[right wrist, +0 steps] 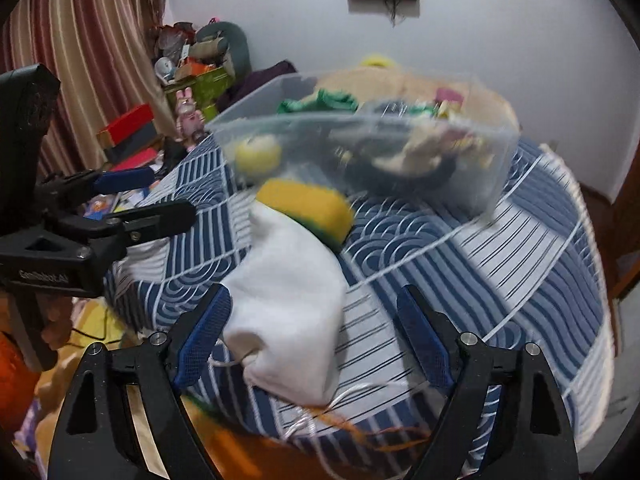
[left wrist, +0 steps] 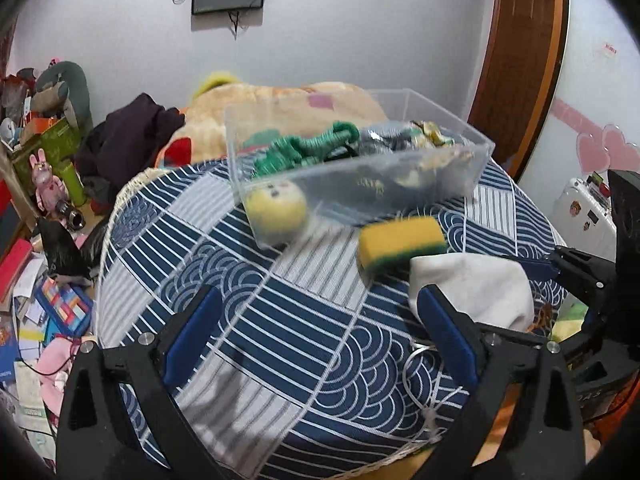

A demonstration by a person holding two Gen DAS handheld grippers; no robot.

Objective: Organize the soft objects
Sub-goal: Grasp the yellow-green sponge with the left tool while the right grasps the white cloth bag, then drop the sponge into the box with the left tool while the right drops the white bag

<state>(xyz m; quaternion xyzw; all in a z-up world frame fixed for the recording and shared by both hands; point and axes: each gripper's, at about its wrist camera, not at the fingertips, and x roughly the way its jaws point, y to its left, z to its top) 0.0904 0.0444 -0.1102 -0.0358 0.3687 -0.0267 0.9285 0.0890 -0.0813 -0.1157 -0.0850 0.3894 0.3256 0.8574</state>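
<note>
A clear plastic bin point(left wrist: 476, 168) point(right wrist: 492, 188) stands on a round table with a blue patterned cloth point(left wrist: 280, 340) point(right wrist: 520, 248). It holds a yellow ball point(left wrist: 276, 212) point(right wrist: 257, 155), green rope point(left wrist: 316, 146) and other soft items. A yellow-green sponge point(left wrist: 400, 242) point(right wrist: 308, 204) and a white cloth pouch point(left wrist: 476, 284) point(right wrist: 288, 300) lie in front of the bin. My left gripper point(left wrist: 320, 320) is open above bare cloth, left of the pouch. My right gripper point(right wrist: 312, 336) is open, the pouch between its fingers.
A large plush pile point(left wrist: 280, 108) and dark clothing point(left wrist: 132, 136) lie behind the table. Cluttered boxes, books and toys point(left wrist: 40, 200) cover the floor at left. A wooden door point(left wrist: 520, 60) is at right. The other gripper shows at each view's edge point(left wrist: 580, 272) point(right wrist: 120, 200).
</note>
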